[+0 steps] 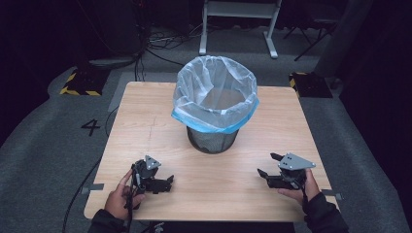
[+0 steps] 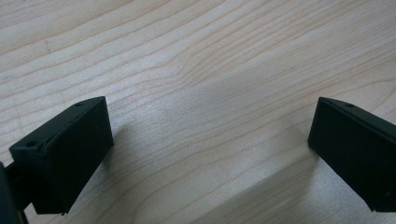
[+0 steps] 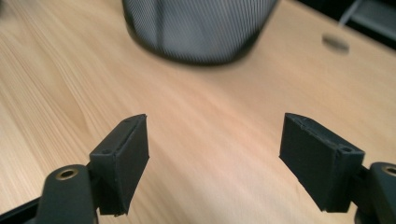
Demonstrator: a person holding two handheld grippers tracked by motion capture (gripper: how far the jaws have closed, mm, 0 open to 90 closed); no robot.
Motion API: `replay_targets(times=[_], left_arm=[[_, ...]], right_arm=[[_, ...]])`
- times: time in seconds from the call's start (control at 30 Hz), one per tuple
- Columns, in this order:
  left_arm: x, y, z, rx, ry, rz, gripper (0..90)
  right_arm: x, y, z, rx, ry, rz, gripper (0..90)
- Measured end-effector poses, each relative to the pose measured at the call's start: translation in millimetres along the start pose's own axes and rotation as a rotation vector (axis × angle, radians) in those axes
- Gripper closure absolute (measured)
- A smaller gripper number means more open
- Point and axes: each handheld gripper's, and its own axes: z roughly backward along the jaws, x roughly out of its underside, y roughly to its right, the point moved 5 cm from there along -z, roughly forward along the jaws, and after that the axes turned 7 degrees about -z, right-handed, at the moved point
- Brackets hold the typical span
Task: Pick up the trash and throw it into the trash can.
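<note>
So the mesh bin (image 1: 212, 138) sat pretty much in the middle of the wooden desk (image 1: 145, 107), a bit toward the far side, standing upright. It had a clear bag liner (image 1: 214, 92) with a blue edge folded down over the rim, and I couldn't see anything inside it from the high view.

The left gripper (image 1: 165, 183) was down at the near left part of the desk, jaws spread wide with nothing between them, just bare wood grain in its own view (image 2: 210, 140). The right gripper (image 1: 268, 165) was at the near right, also wide open and holding nothing. Its own view (image 3: 215, 154) looked straight toward the bin's dark mesh base (image 3: 198, 28), which stood well apart from the jaws. Both grippers were well short of the bin, one either side.
</note>
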Motion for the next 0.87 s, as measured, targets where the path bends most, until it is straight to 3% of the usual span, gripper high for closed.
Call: replay_targets(times=[0.1,0.23,0.27,0.47,0.57,0.87], left_arm=[[0.0,0.0,0.0,0.000,0.000,0.000,0.1],[0.0,0.0,0.0,0.000,0.000,0.000,0.1],[0.2,0.5,0.1,0.004,-0.001,0.002,0.1],[0.3,0.6,0.1,0.005,0.000,0.003,0.2],[0.4,0.6,0.3,0.004,-0.002,0.003,0.1],[0.3,0.6,0.0,0.005,0.001,0.004,0.2]], right_arm=[[25.5,8.1,-4.2,0.020,-0.065,-0.010,24.3],[58.5,13.0,-5.8,-0.002,-0.132,-0.080,23.6],[61.8,13.3,-4.5,-0.003,-0.113,-0.108,24.1],[71.4,18.0,7.4,-0.006,-0.133,-0.152,21.7],[72.0,19.2,6.8,-0.045,-0.145,-0.172,21.0],[71.8,18.8,6.1,-0.052,-0.145,-0.164,19.7]])
